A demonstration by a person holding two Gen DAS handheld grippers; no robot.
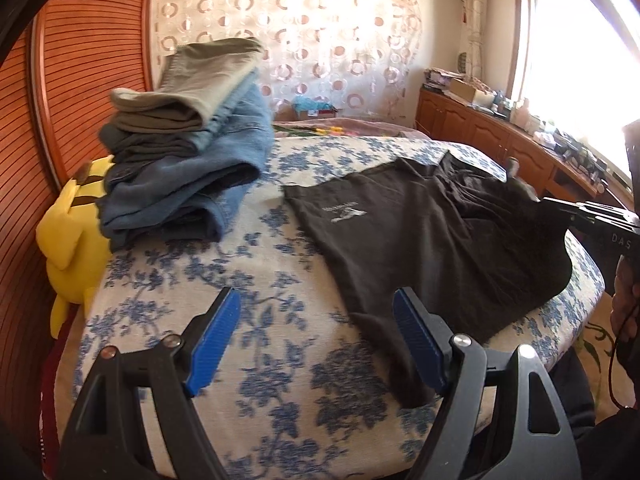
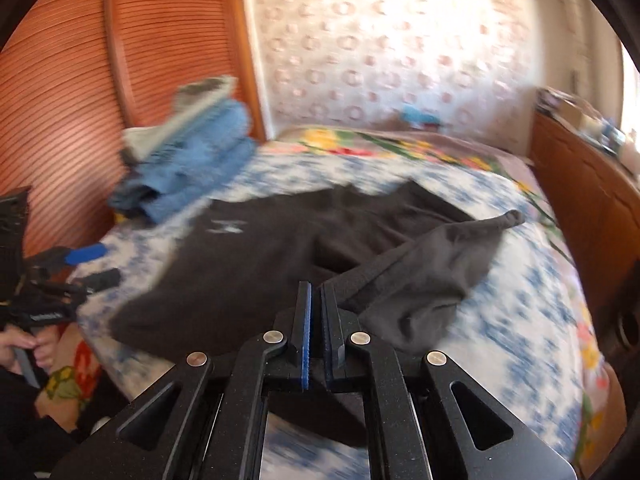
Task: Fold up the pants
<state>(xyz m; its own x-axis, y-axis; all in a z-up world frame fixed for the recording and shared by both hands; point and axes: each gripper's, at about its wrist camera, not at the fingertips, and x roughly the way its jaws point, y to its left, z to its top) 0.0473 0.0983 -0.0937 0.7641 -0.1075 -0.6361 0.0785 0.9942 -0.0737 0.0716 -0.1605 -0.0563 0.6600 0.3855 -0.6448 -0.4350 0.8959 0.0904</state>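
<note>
Black pants with a small white logo lie spread on the blue-flowered bed cover. My left gripper hovers open over the bed at the pants' near left edge; its right finger is above the fabric and nothing is between the pads. My right gripper is shut on the pants, pinching an edge near the waist. A grey-lined band of cloth stretches from its tips toward the far right. In the left wrist view the right gripper comes in from the right edge.
A pile of folded jeans and grey pants stands at the bed's far left, beside a yellow plush toy. A slatted wooden panel is behind them. A wooden cabinet with clutter runs under the window at the right.
</note>
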